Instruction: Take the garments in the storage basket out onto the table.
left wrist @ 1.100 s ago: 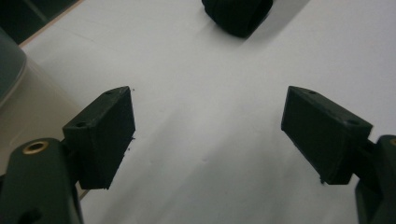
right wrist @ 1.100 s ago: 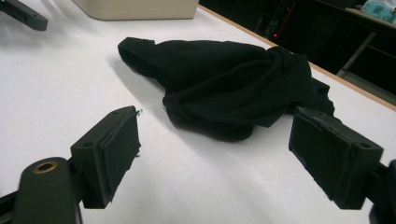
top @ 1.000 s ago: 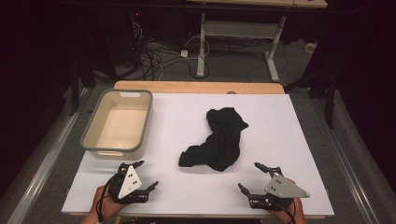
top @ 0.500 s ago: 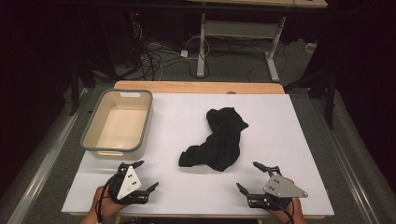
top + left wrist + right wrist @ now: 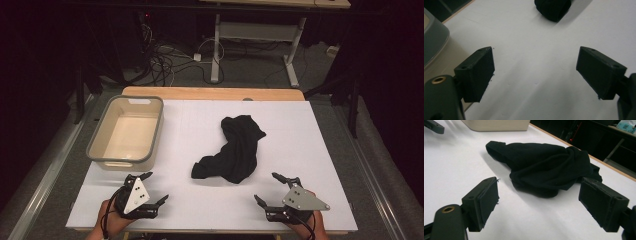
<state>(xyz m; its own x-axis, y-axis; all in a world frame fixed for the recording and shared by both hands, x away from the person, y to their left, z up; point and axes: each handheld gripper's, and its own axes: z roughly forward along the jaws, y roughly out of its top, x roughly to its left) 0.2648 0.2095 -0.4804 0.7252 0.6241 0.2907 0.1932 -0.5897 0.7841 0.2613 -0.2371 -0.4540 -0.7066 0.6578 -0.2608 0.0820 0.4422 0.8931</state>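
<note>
Two grippers rest low at the near edge of the desk [image 5: 320,125], neither holding anything; the left gripper [image 5: 150,192] sits toward the near left corner with jaws spread wide, and the right gripper [image 5: 272,192] sits toward the near right corner, jaws likewise wide. Between them and farther in, the black cloth [image 5: 234,150] lies crumpled at the middle of the desk, one lobe toward the far edge and a narrower end trailing toward the near left; it touches neither gripper. In the right gripper view the black cloth [image 5: 544,168] lies just ahead of the open jaws; in the left gripper view one end of the black cloth [image 5: 552,7] appears at the top, well ahead of the jaws. A grey-rimmed tub [image 5: 95,142] stands empty along the left edge, apart from the cloth.

Judged step: approach to the cloth, probably for transfer to the tub.

Risks from this position:
- Pinching a single loose fold; cause: bunched, uneven fabric; result: the rest drags across the desk or slips free.
- Jaw tips scraping the desk surface; cause: too flat or too low an approach under thin fabric.
- Cloth catching on the tub rim; cause: insufficient lift, since a trailing end would hang below the gripper.
- Left gripper striking the tub wall; cause: the tub stands just beyond it.
</note>
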